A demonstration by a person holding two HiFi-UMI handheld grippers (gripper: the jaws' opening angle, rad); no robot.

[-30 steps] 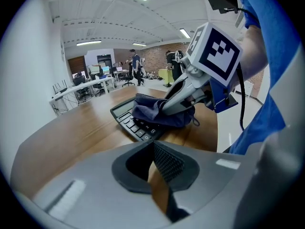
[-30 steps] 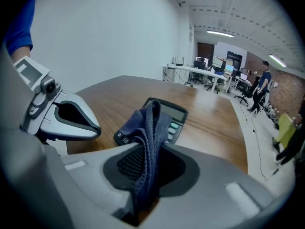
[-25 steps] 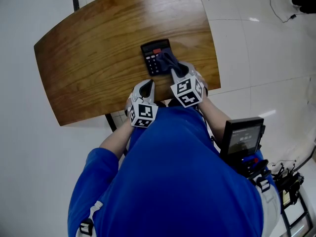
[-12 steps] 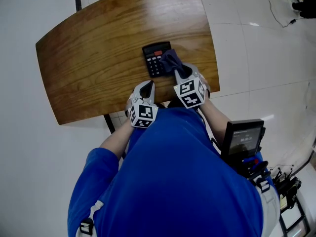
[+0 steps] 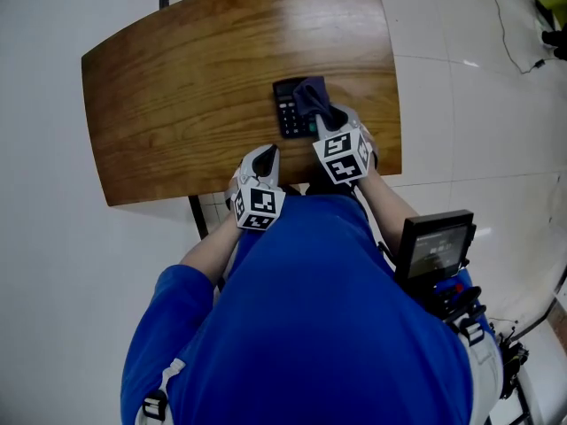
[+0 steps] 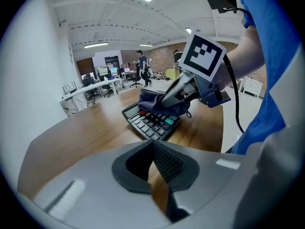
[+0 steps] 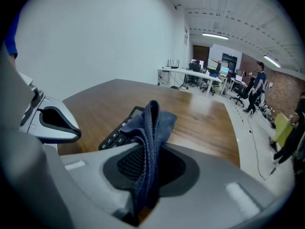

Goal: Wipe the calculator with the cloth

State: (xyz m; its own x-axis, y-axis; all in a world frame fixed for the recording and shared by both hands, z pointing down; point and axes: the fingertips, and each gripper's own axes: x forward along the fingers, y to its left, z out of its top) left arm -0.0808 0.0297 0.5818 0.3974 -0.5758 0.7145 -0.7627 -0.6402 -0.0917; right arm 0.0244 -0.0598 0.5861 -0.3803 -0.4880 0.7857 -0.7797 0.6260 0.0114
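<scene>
A black calculator [image 5: 291, 113] lies near the front right of the wooden table [image 5: 177, 87]. A dark blue cloth [image 5: 310, 96] lies over its far right part, around the screen end. My right gripper [image 5: 331, 120] is shut on the cloth [image 7: 150, 128], which hangs pinched between its jaws over the calculator [image 7: 119, 130]. My left gripper [image 5: 263, 159] rests at the table's near edge, left of the calculator, shut with nothing in it. From the left gripper view the calculator's keys [image 6: 152, 122] show, with the cloth [image 6: 157, 101] pressed on its far end.
The table's near edge runs just under both grippers; white floor [image 5: 53, 264] surrounds it. A black screen device [image 5: 434, 246] hangs at the person's right side. Desks, chairs and distant people fill the room behind.
The right gripper has pushed the cloth away from me along the calculator, from its key area toward the screen end. The left gripper has stayed put.
</scene>
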